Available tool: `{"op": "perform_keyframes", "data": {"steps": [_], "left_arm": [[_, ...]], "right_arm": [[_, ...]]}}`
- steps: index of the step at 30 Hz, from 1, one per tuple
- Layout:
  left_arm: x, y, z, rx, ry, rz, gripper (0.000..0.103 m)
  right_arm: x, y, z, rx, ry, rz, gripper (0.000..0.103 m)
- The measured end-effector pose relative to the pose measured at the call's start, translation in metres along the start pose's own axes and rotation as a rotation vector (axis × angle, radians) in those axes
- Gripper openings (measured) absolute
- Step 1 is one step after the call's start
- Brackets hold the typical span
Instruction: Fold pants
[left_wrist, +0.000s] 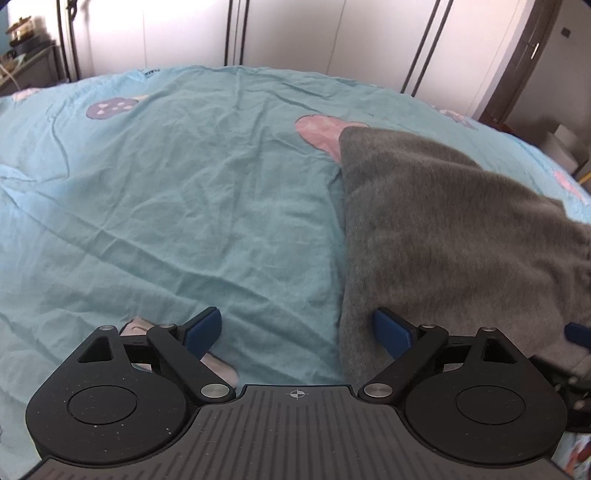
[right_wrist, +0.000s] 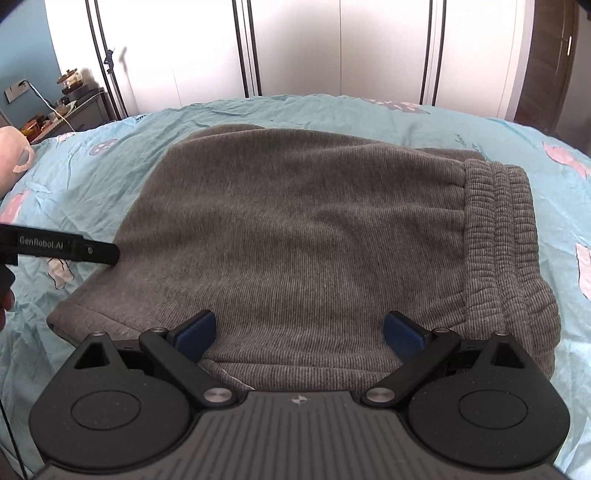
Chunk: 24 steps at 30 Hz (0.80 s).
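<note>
1 waistband (right_wrist: 506, 236), right view only

Left gripper (left_wrist: 297, 328): jaws wide apart, nothing between blue pads, pointing 12 o'clock. Right gripper (right_wrist: 299, 332): jaws spread wide, nothing held, pointing 12 o'clock, at left gripper's 3 o'clock.

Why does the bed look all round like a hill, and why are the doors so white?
Left wrist view: the fisheye lens bends the blue bedsheet into a dome, and the wardrobe doors are washed out by bright light. Right wrist view: same bulge; the gray pants look sharp and the doors glare white.
</note>
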<state>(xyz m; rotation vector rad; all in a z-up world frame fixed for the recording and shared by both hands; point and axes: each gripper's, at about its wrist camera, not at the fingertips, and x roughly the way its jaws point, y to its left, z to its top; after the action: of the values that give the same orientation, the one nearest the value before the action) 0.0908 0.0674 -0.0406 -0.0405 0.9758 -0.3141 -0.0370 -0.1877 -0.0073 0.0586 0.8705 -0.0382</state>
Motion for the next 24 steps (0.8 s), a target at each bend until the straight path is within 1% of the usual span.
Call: {"op": "perform_keyframes", "data": {"steps": [4,6,7,8,10,12,13,14,16,19,21,22,24], "left_arm": [[-0.002,0.005,0.011,-0.032,-0.007,-0.074,0.094],[-0.002,0.008,0.017,-0.04,0.001,-0.13,0.094],[-0.002,0.009,0.019,-0.042,0.005,-0.168,0.094],[-0.002,0.011,0.021,-0.04,0.007,-0.205,0.094],[-0.001,0.013,0.026,-0.035,0.013,-0.276,0.094],[0.006,0.013,0.032,-0.024,0.04,-0.339,0.094],[0.011,0.011,0.034,-0.016,0.056,-0.363,0.094],[0.016,0.009,0.037,-0.007,0.074,-0.388,0.094],[0.028,0.007,0.042,0.012,0.12,-0.447,0.094],[0.049,0.003,0.048,0.024,0.192,-0.522,0.094],[0.062,0.002,0.051,0.016,0.232,-0.566,0.094],[0.068,0.002,0.053,0.005,0.251,-0.574,0.094],[0.079,0.003,0.055,-0.002,0.286,-0.605,0.094]], "right_arm": [[0.001,0.002,-0.001,-0.033,0.003,-0.003,0.098],[0.001,0.001,0.008,-0.058,0.062,0.009,0.097],[-0.004,-0.002,0.014,-0.044,0.077,0.023,0.097],[-0.012,-0.009,0.02,-0.011,0.062,0.045,0.097],[-0.039,-0.03,0.032,0.051,-0.031,0.077,0.097],[-0.061,-0.055,0.044,0.081,-0.097,0.054,0.097],[-0.068,-0.071,0.049,0.097,-0.113,0.038,0.097],[-0.072,-0.087,0.052,0.118,-0.109,0.03,0.097],[-0.067,-0.121,0.054,0.174,-0.059,0.043,0.097],[-0.047,-0.165,0.041,0.274,0.048,0.128,0.097],[-0.033,-0.188,0.031,0.355,0.113,0.167,0.098],[-0.026,-0.198,0.024,0.394,0.132,0.199,0.098],[-0.014,-0.214,0.012,0.493,0.136,0.309,0.098]]}}
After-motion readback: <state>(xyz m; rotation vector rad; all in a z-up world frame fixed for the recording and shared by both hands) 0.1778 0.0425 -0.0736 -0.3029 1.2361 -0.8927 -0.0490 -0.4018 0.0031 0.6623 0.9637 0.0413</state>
